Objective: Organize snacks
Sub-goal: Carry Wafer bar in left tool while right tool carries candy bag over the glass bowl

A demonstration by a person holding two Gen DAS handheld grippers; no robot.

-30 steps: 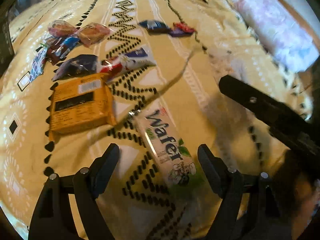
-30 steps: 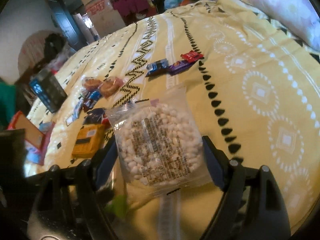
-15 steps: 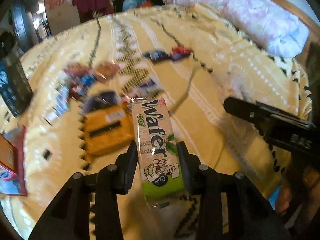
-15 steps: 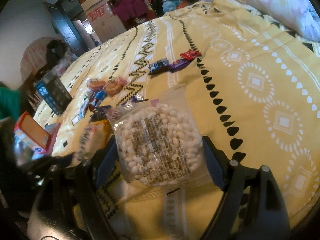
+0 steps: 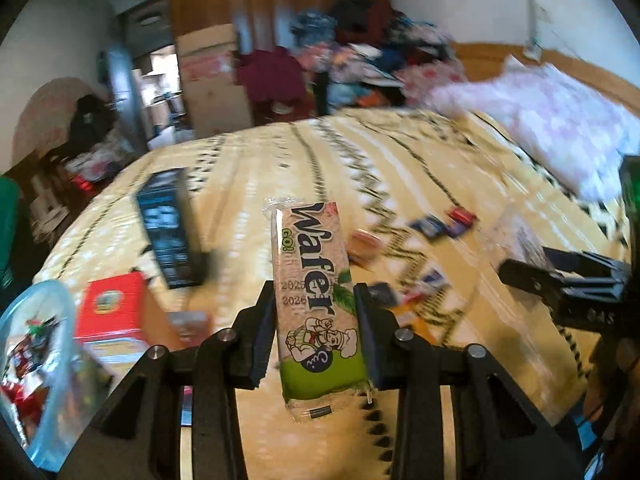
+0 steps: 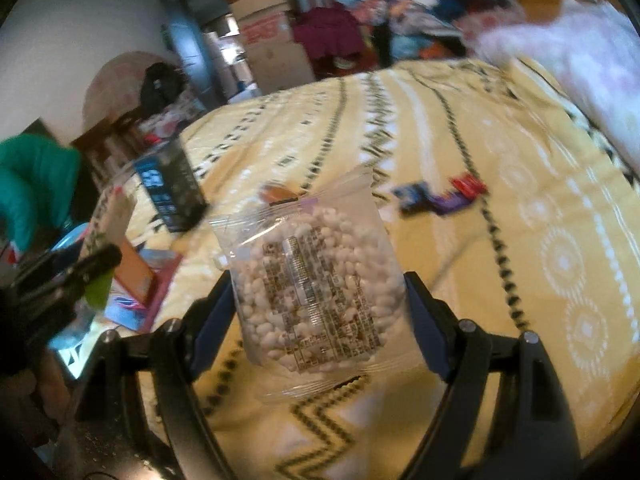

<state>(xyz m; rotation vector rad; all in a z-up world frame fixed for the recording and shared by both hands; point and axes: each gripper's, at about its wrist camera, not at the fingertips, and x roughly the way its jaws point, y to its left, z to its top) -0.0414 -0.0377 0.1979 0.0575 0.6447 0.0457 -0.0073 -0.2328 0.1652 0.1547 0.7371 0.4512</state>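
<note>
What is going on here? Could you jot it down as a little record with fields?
Setting: yellow patterned bedspread with snacks scattered on it
Left gripper: shut on a wafer pack, held above the bed
Right gripper: shut on a clear bag of white beans, also held above the bed
Still on bed: small wrappers, a dark box, a red box
Near left edge: clear blue-rimmed tub with items inside
Image: blurred

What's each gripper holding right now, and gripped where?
Left gripper: wafer pack, pinched across its long sides near the lower, green end. Right gripper: clear bag of white candies, held by its two side edges.
</note>
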